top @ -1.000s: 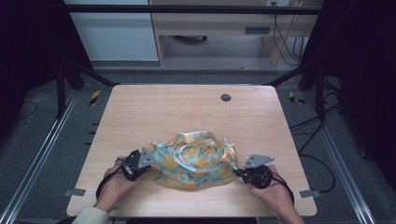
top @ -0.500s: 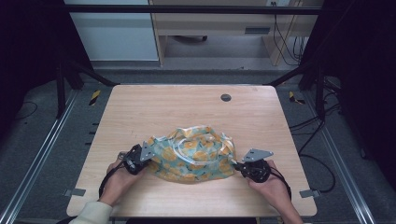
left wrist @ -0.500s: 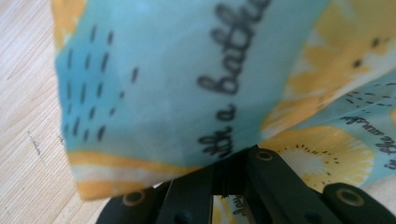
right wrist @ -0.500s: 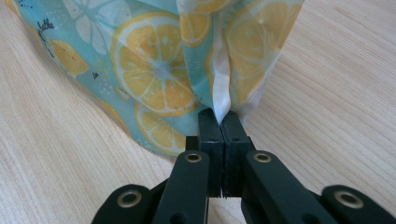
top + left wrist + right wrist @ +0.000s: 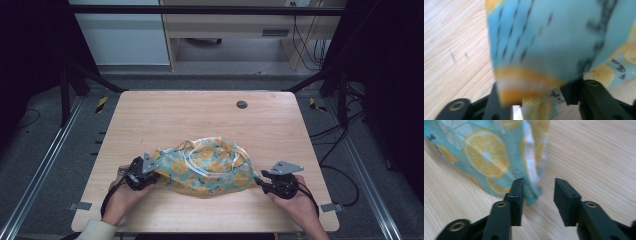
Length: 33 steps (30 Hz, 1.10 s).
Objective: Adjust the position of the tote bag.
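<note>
cloth (image 5: 207, 167) between both grippers' parted fingers (image 5: 515, 192)

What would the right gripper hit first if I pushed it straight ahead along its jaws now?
Most likely the lemon-print cloth. The right gripper has just been opening its jaws, and the cloth's edge hangs between them by the left jaw. Beyond that lies bare wooden table. Depth is unclear.

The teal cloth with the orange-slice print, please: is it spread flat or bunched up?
Bunched up. The teal cloth with the orange-slice print sits in a rumpled, domed heap with folds on the light wooden table, not flat.
</note>
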Each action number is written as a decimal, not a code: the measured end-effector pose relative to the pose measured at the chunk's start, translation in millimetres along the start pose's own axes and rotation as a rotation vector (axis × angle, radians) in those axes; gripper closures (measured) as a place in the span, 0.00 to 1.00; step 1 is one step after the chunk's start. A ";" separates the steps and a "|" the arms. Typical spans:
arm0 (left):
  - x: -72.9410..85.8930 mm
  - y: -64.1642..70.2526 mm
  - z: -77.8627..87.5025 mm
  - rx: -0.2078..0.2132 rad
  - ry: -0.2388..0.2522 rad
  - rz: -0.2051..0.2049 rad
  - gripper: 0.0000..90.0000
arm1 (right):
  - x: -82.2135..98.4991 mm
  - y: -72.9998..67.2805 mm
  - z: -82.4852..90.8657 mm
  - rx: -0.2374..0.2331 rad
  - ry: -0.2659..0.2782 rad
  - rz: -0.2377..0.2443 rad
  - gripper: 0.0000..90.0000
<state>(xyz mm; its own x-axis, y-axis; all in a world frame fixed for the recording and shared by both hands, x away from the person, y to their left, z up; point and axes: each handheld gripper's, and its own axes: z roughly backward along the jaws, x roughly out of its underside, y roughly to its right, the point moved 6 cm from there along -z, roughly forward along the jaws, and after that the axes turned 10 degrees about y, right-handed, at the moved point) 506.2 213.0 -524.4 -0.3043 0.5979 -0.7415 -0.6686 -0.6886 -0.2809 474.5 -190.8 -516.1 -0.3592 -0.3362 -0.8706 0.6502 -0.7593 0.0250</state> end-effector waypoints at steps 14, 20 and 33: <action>18.6 -32.2 29.4 -0.091 -0.020 0.066 0.46 | -8.8 2.3 30.9 0.060 0.068 -0.010 0.35; 24.6 -48.1 36.9 -0.136 -0.016 0.111 0.48 | -27.2 4.3 35.5 0.069 0.110 -0.004 0.56; 28.4 -62.4 44.2 -0.165 0.048 0.232 0.47 | -115.4 -11.6 -17.4 -0.060 0.122 -0.005 0.66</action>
<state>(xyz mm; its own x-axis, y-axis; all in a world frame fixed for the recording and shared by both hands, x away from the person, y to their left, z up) 509.3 291.1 -501.0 -0.4010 0.3996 -0.8243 -0.4645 -0.8643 -0.1930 520.1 -133.5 -424.5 -0.2804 -0.2595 -0.9241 0.6891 -0.7246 -0.0057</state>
